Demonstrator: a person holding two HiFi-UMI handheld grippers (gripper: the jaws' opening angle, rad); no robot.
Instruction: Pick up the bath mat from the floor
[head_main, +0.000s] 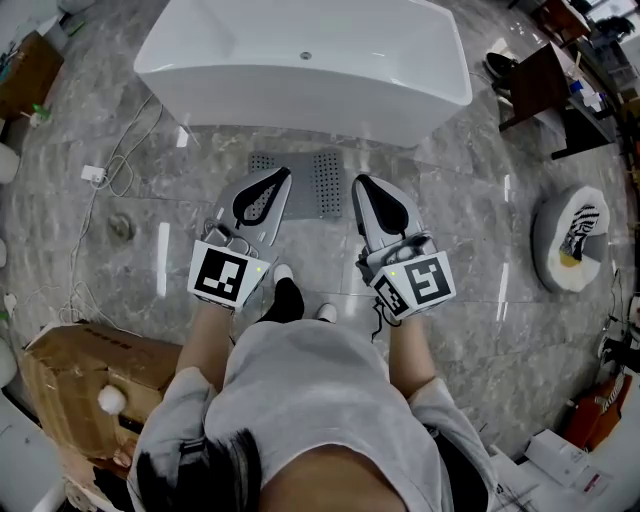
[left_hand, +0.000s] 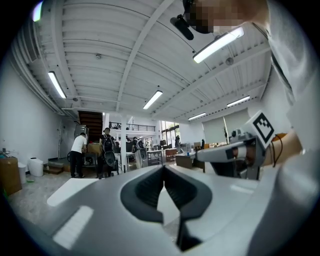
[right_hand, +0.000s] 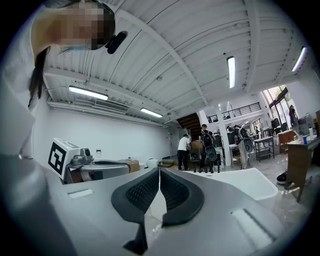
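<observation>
The grey perforated bath mat (head_main: 322, 186) lies flat on the marble floor in front of the white bathtub (head_main: 300, 60), partly hidden behind my two grippers. My left gripper (head_main: 279, 178) is held level above the mat's left part with its jaws shut and empty. My right gripper (head_main: 362, 185) hovers over the mat's right edge, also shut with nothing in it. In the left gripper view the jaws (left_hand: 164, 168) meet tip to tip, and the right gripper view shows its own jaws (right_hand: 159, 170) closed the same way. Both point towards the tub.
A cardboard box (head_main: 80, 375) stands at the lower left, and cables with a plug (head_main: 95, 175) trail over the floor at the left. A round white cushion-like object (head_main: 572, 240) lies at the right, with dark furniture (head_main: 540, 85) beyond it. People stand far off (left_hand: 80, 155).
</observation>
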